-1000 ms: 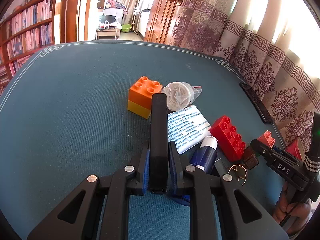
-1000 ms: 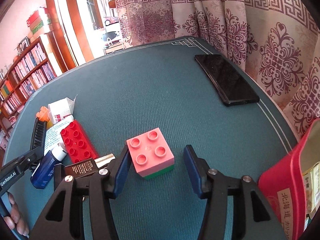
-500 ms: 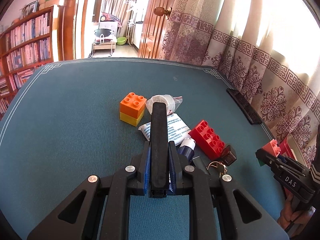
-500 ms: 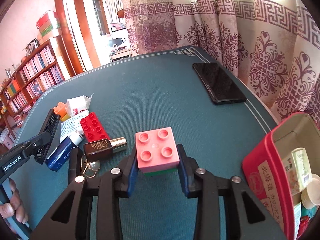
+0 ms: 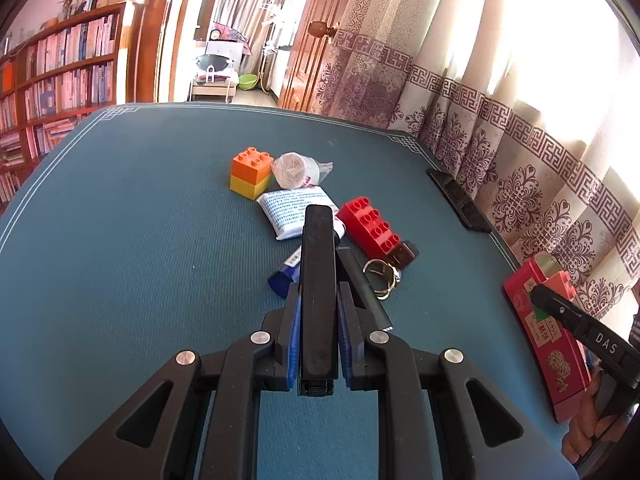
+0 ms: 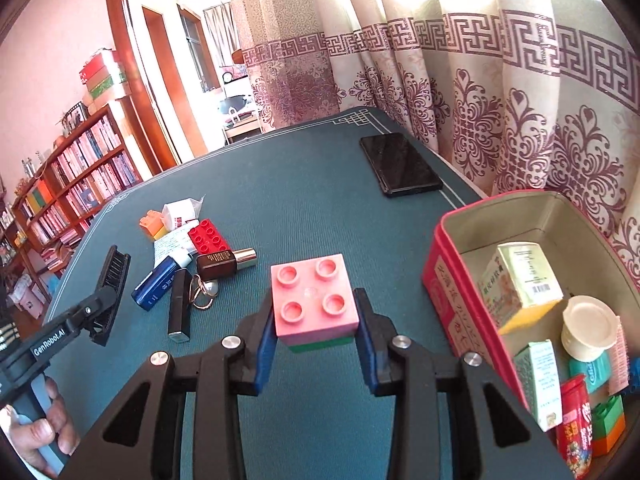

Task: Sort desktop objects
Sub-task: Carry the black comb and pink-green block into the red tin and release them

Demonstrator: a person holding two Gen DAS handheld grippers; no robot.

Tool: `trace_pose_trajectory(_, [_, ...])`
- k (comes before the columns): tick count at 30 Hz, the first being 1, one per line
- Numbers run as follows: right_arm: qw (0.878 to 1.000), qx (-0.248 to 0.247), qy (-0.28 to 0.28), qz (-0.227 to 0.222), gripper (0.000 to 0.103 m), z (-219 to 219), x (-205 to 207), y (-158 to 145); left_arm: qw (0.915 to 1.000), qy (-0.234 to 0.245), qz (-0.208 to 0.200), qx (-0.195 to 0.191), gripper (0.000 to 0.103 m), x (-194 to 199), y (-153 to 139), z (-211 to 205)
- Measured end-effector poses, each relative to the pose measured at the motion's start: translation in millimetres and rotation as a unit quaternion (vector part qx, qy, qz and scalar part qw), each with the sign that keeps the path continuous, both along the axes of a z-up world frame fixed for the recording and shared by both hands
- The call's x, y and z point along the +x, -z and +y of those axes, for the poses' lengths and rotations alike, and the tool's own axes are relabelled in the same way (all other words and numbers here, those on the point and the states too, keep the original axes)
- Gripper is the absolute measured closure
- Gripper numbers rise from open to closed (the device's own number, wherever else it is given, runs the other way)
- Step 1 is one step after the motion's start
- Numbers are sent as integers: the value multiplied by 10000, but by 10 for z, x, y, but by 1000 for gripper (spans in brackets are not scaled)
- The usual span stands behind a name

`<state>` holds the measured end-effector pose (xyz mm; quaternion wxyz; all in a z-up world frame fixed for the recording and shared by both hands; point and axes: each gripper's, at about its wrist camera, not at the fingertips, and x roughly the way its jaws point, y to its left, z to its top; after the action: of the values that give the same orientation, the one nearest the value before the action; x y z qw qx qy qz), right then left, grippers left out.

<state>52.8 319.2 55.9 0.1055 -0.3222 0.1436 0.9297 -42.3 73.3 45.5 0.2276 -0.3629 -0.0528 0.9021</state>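
The left gripper (image 5: 318, 320) is pinched tight on a black comb (image 5: 318, 280), its blue pads pressed against the comb's flanks. The comb's long axis runs straight ahead along the fingers, its far end over the pile on the teal table (image 5: 120, 260); in the right wrist view its teeth face the pile. That view shows the gripper's handle lettered "GenRobot.AI", with the person's left hand (image 6: 44, 432) wrapped around the grip at the lower left edge.

Beyond the comb lie an orange-and-yellow block (image 5: 251, 172), a bagged white roll (image 5: 296, 168), a white printed packet (image 5: 296, 216), a blue tube (image 6: 160, 284), a long red brick (image 5: 370, 226) lying diagonally, a brown bottle (image 6: 224, 262) with its silver cap pointing right, a key ring (image 5: 382, 276) and a slim black stick (image 6: 179, 306).

In the middle, the right gripper (image 6: 316, 320) clamps a pink block (image 6: 314, 300) stacked on a green one, studs up, held above the table just left of the tin. Seen from the left wrist, that gripper is lettered "DAS".

A black phone (image 6: 400, 164) lies flat near the curtain, long axis running away. At the right stands an open red tin (image 6: 452, 280) with Chinese lettering I cannot read, holding small boxes, a white-capped pot and more bricks.
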Motion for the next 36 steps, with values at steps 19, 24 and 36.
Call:
trace_pose_trajectory(19, [9952, -121, 931, 266, 64, 1010, 1033, -370, 9910, 1213, 572, -43, 86, 1111, -670, 1103])
trace_pose_trajectory(24, [9945, -145, 1001, 259, 64, 1130, 1048, -350, 9866, 1542, 529, -26, 86, 1194, -684, 1320])
trace_pose_trajectory(36, [9896, -286, 1405, -120, 64, 1450, 1033, -159, 9723, 2328, 203, -14, 86, 1078, -680, 2038])
